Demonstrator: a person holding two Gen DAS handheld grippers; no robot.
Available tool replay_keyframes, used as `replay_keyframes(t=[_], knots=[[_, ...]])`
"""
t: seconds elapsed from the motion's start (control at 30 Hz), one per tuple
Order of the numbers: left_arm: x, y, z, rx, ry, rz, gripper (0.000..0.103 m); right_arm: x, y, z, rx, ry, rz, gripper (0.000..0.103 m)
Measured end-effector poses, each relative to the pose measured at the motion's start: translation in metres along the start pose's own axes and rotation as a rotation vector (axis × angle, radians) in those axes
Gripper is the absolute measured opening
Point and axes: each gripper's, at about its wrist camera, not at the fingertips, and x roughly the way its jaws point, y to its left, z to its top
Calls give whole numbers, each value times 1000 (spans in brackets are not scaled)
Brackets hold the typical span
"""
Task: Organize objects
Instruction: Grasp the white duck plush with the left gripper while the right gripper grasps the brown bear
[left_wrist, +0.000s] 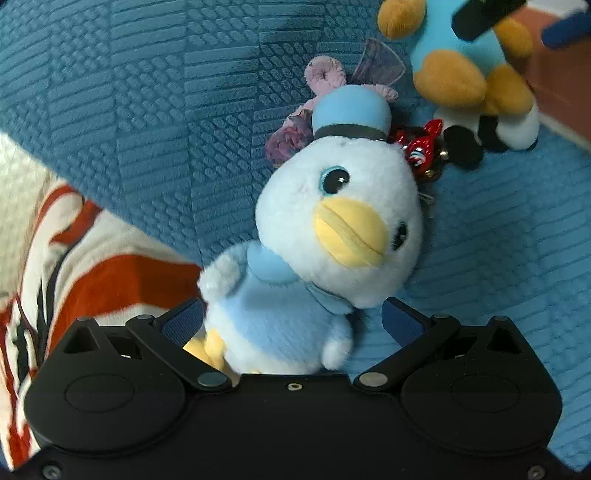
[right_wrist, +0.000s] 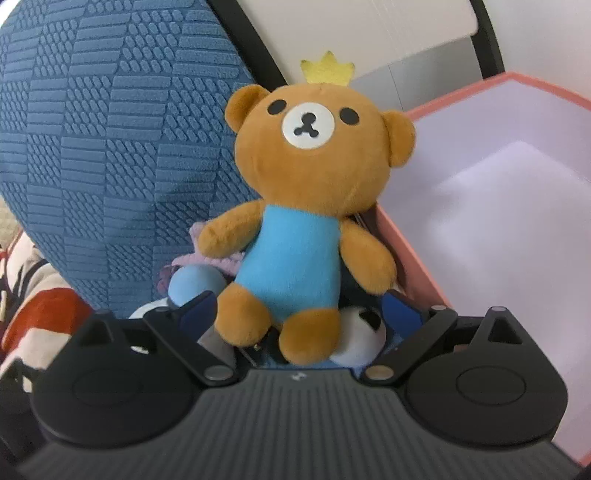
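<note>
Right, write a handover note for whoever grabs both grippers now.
Left gripper: jaws around the pale blue plush duck with yellow beak, on the blue textured cushion; grip not confirmed.
Right gripper: straddling the brown plush bear in a blue shirt and yellow crown, apparently lifted, beside the open pink-rimmed box.
Done: nothing visible in the box.
Left: bear, duck, then the black-and-white plush and purple plush.

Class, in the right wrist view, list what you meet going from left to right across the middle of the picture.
Blue patterned cushion → brown bear plush with yellow crown → pink-rimmed open box.
</note>
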Motion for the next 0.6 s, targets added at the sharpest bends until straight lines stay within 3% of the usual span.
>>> replay_keyframes(t=[0.6], knots=[[56, -11, 0, 323, -2, 69, 103, 34, 14, 9, -152, -54, -70, 90]])
